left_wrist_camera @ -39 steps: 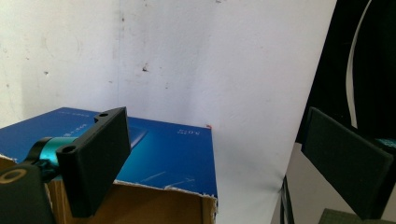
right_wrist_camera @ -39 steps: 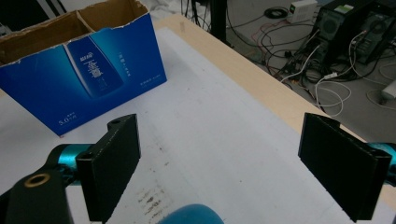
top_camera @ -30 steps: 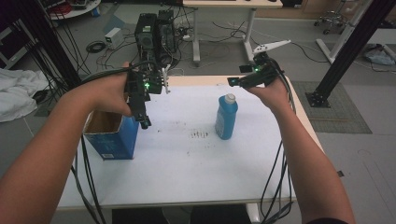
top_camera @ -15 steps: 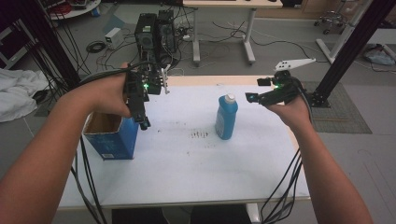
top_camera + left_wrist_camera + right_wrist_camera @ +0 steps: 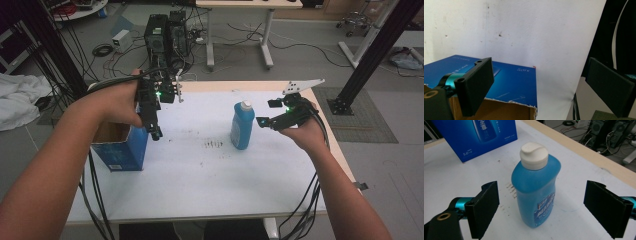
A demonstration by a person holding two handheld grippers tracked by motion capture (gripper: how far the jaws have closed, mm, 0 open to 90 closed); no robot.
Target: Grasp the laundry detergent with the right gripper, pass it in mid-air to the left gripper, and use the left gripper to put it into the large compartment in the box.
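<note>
A blue bottle (image 5: 242,125) with a white cap stands upright near the middle of the white table (image 5: 200,180). My right gripper (image 5: 263,121) is open just to its right, level with its body. In the right gripper view the bottle (image 5: 536,192) stands between and beyond the two wide-apart jaws. An open blue cardboard box (image 5: 120,145) sits at the table's left edge. My left gripper (image 5: 155,131) hangs open above the box's right side, pointing down. The left gripper view looks down on the blue box (image 5: 509,82) and its torn brown rim.
Dark smudges (image 5: 215,144) mark the table between box and bottle. Cables trail from both grippers over the table's front edge. Behind the table stand computer towers (image 5: 167,35) and another desk. A black frame post (image 5: 380,45) rises at the right.
My right gripper swung out to the right of the bottle, then came back in low beside it, jaws facing the bottle. The left gripper has held still over the box.
</note>
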